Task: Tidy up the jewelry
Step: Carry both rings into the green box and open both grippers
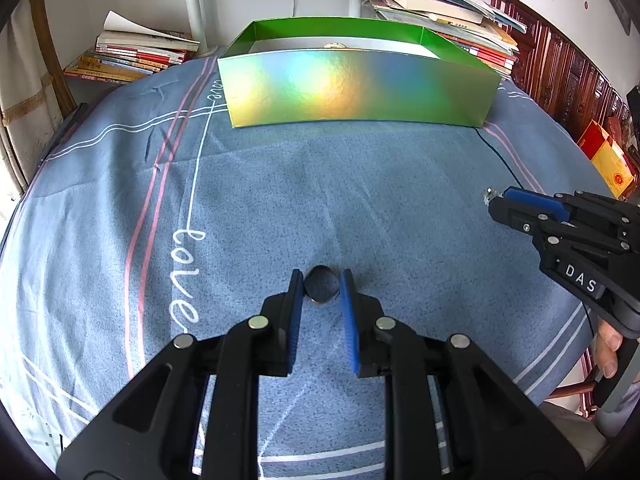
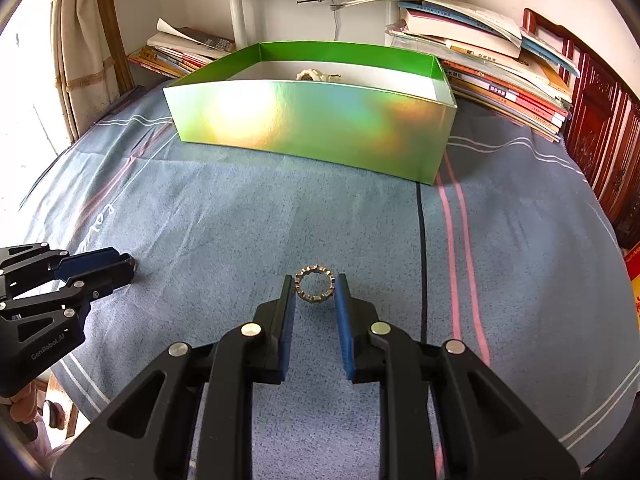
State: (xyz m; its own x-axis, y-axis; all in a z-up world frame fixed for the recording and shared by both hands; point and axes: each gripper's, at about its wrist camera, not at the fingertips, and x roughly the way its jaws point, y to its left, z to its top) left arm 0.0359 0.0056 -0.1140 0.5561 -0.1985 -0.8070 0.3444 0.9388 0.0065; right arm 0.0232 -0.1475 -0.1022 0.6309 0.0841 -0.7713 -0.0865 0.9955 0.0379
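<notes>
My left gripper (image 1: 321, 286) is shut on a dark, smooth ring (image 1: 318, 300), held upright between its blue pads just over the blue cloth. My right gripper (image 2: 315, 286) is shut on a silver studded ring (image 2: 314, 269), also upright between its pads. In the left wrist view the right gripper (image 1: 493, 200) shows at the right edge with the sparkling ring (image 1: 487, 196) at its tips. The left gripper (image 2: 129, 265) appears at the left of the right wrist view. A shiny green box (image 2: 312, 128) stands at the far side, with a pale bracelet (image 2: 316, 76) inside.
A blue bedsheet (image 1: 280, 184) with pink and white stripes covers the surface. Stacks of books (image 2: 500, 76) lie behind the box to the right and other books (image 1: 136, 56) to the left. A white stand (image 2: 240, 20) rises behind. A thin black cable (image 1: 504, 160) runs across the cloth.
</notes>
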